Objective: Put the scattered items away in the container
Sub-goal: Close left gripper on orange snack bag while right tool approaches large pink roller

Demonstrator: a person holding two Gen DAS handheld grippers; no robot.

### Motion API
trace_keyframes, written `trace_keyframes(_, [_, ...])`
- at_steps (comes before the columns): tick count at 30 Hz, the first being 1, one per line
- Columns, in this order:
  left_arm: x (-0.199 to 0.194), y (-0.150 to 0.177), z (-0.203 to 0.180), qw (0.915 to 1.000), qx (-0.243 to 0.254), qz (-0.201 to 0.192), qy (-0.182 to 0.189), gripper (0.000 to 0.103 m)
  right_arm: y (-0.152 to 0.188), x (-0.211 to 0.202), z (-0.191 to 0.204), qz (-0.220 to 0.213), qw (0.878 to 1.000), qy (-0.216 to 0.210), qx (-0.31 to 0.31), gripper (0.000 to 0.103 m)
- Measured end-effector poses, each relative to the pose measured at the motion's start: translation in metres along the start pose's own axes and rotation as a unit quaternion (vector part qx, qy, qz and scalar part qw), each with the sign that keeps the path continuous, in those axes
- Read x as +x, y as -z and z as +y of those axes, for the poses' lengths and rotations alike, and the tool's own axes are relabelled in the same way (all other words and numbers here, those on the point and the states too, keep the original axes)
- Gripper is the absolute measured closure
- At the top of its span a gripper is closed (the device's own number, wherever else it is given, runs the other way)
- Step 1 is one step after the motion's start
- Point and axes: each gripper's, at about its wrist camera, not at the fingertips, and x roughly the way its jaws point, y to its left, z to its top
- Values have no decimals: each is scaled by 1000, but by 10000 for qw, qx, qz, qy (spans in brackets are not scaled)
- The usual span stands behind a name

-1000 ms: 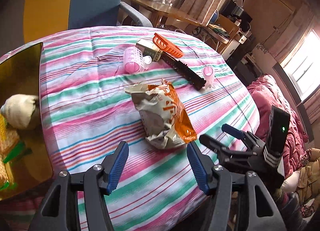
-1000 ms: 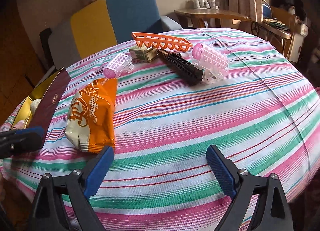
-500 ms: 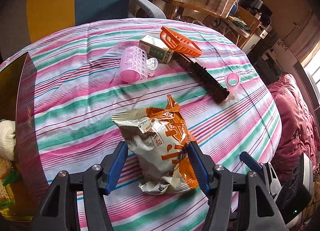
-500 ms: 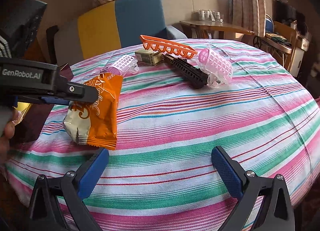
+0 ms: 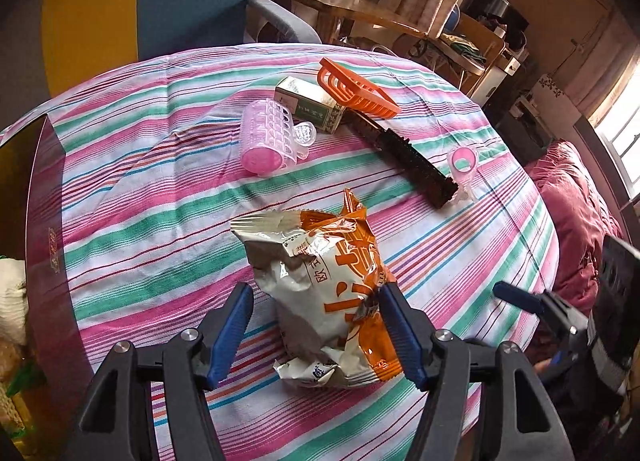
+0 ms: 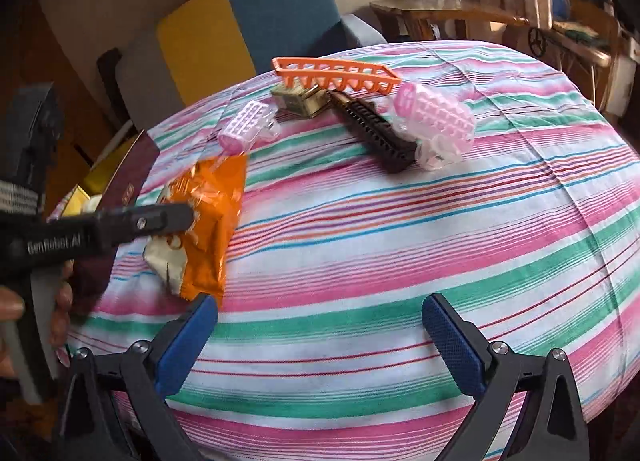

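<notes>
An orange and white snack bag (image 5: 320, 285) lies crumpled on the striped tablecloth (image 5: 152, 245). My left gripper (image 5: 316, 329) is open and straddles the bag's near half; its right finger touches the bag's edge. In the right wrist view the same bag (image 6: 208, 229) sits at the left, with the left gripper's finger (image 6: 160, 217) over it. My right gripper (image 6: 320, 345) is open above bare cloth, holding nothing. The dark red container (image 5: 44, 221) with a gold inside stands at the table's left edge, with soft and packaged items in it.
Further back lie a pink hair roller (image 5: 268, 137), a small green box (image 5: 310, 105), an orange comb (image 5: 356, 89), a dark comb (image 5: 404, 157) and a second pink roller (image 6: 436, 121). A blue and yellow chair (image 6: 248, 21) stands behind the table. A person's hand (image 6: 60, 301) holds the left gripper.
My left gripper has moved forward over the snack bag, which now lies between its open fingers. The right gripper stayed open near the table's front edge.
</notes>
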Motion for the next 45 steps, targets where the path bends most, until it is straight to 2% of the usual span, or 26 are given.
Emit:
trace_keyframes(5, [1,2,3,10000,32,57,63,35,-50,-7,-45,-446,9979,30,461,0])
trace_keyframes(9, [3,4,2,9998,112,153,78,35,-99,9,-63,-552,9971,64,527,0])
trace_keyframes(13, [1,4,5,9998,95,149,67,35,-139,40,-62,-266,9989,63,378,0])
trace_keyframes(18, [-5,4,11,10000,-8,74,60,37,-159,66,-38,208,9997,-105,-39,0])
trace_keyframes(21, [-9,4,14,10000,-75,30,56,37,-160,77,-21,500,9975,-447,-219,0])
trace_keyframes(32, [-16,7,28,9992,-384,-102,67,36,-149,124,19,1087,9922,-399,-455,0])
trace_keyframes(35, [-18,8,32,9988,-468,-138,69,36,-139,126,26,1234,9896,-563,-483,0])
trace_keyframes(40, [-21,10,38,9979,-613,-189,84,36,-127,81,30,342,9985,-208,-385,0])
trace_keyframes(42, [-21,12,39,9976,-662,-190,84,36,-120,62,28,127,9972,-726,-90,0])
trace_keyframes(45, [-24,18,38,9977,-649,-194,59,36,-106,58,33,269,9857,-1646,256,0])
